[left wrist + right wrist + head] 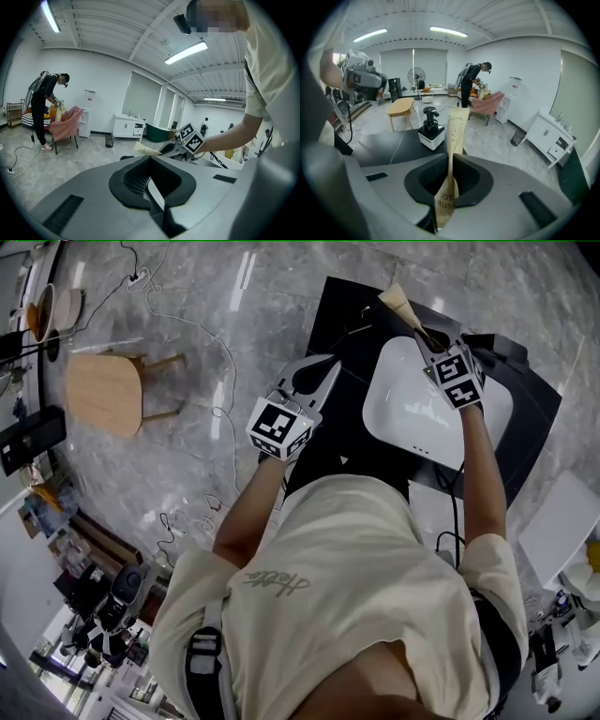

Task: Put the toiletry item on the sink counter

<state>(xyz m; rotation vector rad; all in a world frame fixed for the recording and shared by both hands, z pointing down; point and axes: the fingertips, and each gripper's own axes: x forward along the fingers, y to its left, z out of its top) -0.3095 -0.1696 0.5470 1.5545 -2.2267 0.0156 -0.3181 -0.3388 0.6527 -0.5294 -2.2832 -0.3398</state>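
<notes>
1. Head view: our right tool grips the toothbrush packet above the worktop beside the sink; its print is partly hidden.
2. Our left tool is closed, empty.
3. A pump bottle stands beyond.

— Between the fingers of the right gripper?
— Tan paper packet, speckled with small dark dots toward its far end, dark lettering nearer the fingers.
— Past the fingertips?
— Black pump bottle on a white base, black counter beneath.
— Behind the fingers?
— Grey shell, black-and-white square markers on the cube.
— Under them?
— White sink set in that black counter; beyond, grey marble floor, veined white.
</notes>
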